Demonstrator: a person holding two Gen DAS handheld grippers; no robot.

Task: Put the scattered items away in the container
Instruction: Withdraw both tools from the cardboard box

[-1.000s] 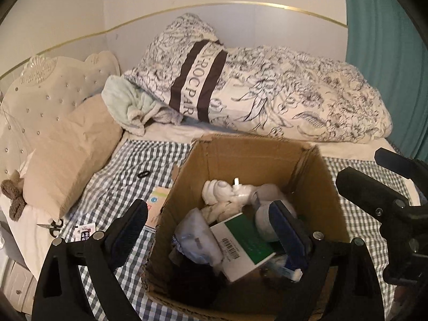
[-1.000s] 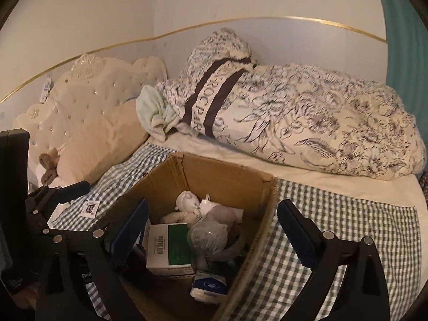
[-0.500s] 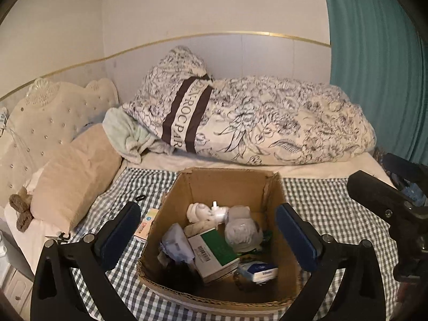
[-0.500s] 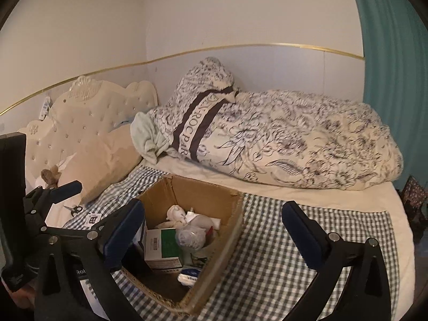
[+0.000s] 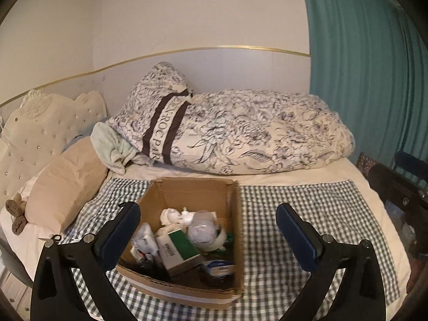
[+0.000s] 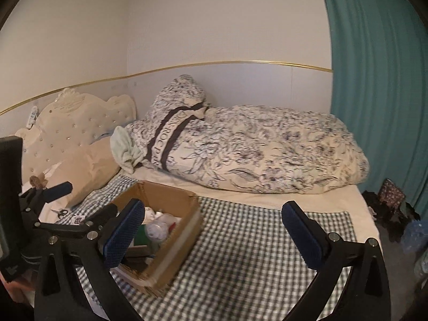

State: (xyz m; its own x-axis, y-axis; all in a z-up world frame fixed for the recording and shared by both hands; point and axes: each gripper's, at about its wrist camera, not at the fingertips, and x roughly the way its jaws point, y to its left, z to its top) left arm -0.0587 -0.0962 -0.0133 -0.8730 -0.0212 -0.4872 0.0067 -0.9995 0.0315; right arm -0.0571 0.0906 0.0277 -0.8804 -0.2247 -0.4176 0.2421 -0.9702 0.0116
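An open cardboard box (image 5: pixel 235 230) (image 6: pixel 187 230) stands on a green checked cloth (image 5: pixel 307 208) (image 6: pixel 254 240) on the bed. Inside lie a green and white carton (image 5: pixel 178 248), a white figurine (image 5: pixel 171 215), a clear round bag (image 5: pixel 202 231) and a small blue packet (image 5: pixel 219 264). My left gripper (image 5: pixel 208 234) hangs above and in front of the box, open and empty. My right gripper (image 6: pixel 214 231) is to the right of the box, open and empty too. Scissors (image 5: pixel 52 238) (image 6: pixel 60 212) and a small tag (image 6: pixel 78 219) lie left of the box.
A floral duvet (image 5: pixel 240 133) and a beige pillow (image 5: pixel 67 184) lie behind and left of the box, against a tufted headboard (image 5: pixel 40 123). A teal curtain (image 5: pixel 361 67) hangs at the right, with dark clutter on the floor (image 6: pixel 393 208) beyond the bed's edge.
Both grippers have drawn back and risen away from the box, so it looks smaller and farther. The left gripper's jaws spread a little wider; nothing is held in either.
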